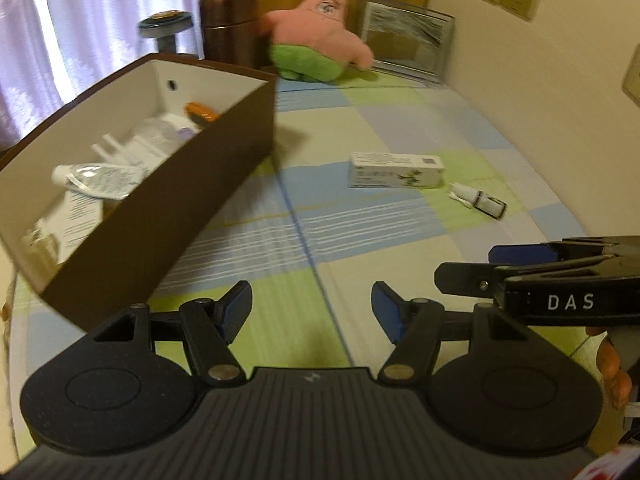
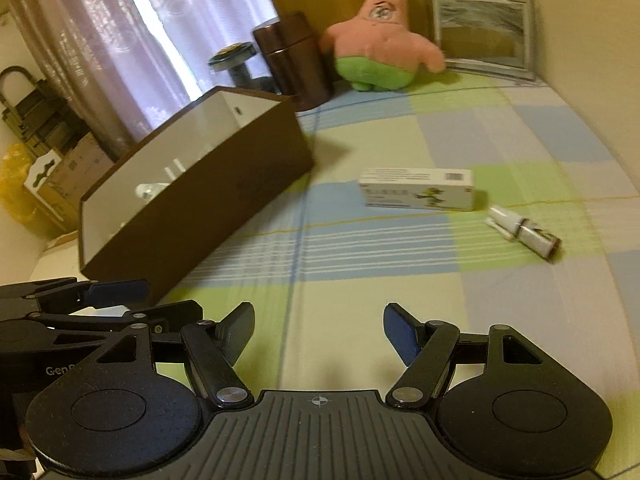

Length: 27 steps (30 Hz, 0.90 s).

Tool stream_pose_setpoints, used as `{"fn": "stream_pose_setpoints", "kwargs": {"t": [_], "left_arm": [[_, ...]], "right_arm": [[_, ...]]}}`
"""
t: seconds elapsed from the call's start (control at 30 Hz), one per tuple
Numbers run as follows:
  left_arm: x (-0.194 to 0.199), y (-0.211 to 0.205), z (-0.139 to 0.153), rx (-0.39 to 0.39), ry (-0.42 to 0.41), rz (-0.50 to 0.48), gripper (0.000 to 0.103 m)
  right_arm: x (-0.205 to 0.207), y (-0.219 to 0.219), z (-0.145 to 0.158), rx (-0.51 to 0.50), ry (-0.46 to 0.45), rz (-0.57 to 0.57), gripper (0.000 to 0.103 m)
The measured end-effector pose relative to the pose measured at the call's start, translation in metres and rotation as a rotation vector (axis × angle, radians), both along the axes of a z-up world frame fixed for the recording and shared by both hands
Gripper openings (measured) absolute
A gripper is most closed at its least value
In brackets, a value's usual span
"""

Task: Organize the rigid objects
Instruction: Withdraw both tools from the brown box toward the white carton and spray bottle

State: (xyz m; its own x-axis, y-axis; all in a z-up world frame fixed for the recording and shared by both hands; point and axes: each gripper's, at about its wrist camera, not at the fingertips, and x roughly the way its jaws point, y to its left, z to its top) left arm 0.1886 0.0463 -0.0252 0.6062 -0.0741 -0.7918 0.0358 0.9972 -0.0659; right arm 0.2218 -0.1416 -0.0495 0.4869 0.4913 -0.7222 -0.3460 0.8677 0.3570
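Note:
A brown box (image 1: 168, 216) (image 2: 208, 208) with a white inside stands on the left of the checked bed cover and holds a tube (image 1: 96, 178), several bottles and an orange-capped item (image 1: 202, 112). A white carton (image 1: 396, 170) (image 2: 418, 189) lies on its side further right. A small white dropper bottle with a dark end (image 1: 478, 199) (image 2: 524, 233) lies just beyond it. My left gripper (image 1: 311, 314) is open over bare cover, nothing between its blue pads. My right gripper (image 2: 319, 334) is also open and empty. In the left wrist view, its fingers (image 1: 520, 256) reach in from the right.
A pink and green plush star (image 1: 320, 36) (image 2: 380, 36), a brown cylinder canister (image 1: 230, 26) (image 2: 294, 58), a dumbbell (image 1: 164, 26) and a framed picture (image 1: 404, 38) (image 2: 482, 28) stand along the far edge. A wall bounds the right side. Curtains hang at the left.

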Motion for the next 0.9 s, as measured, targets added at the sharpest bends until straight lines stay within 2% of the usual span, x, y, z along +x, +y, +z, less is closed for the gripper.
{"fn": "stream_pose_setpoints", "kwargs": {"t": [0.4,0.9], "left_arm": [[0.031,-0.043,-0.020,-0.005,0.003,-0.121,0.063],[0.093,-0.062,-0.049,0.027,-0.003,-0.227,0.063]], "right_arm": [[0.008,-0.050,-0.010,-0.046,0.004,-0.113,0.068],[0.046,-0.076,-0.028,-0.145,-0.050,-0.129,0.068]]}}
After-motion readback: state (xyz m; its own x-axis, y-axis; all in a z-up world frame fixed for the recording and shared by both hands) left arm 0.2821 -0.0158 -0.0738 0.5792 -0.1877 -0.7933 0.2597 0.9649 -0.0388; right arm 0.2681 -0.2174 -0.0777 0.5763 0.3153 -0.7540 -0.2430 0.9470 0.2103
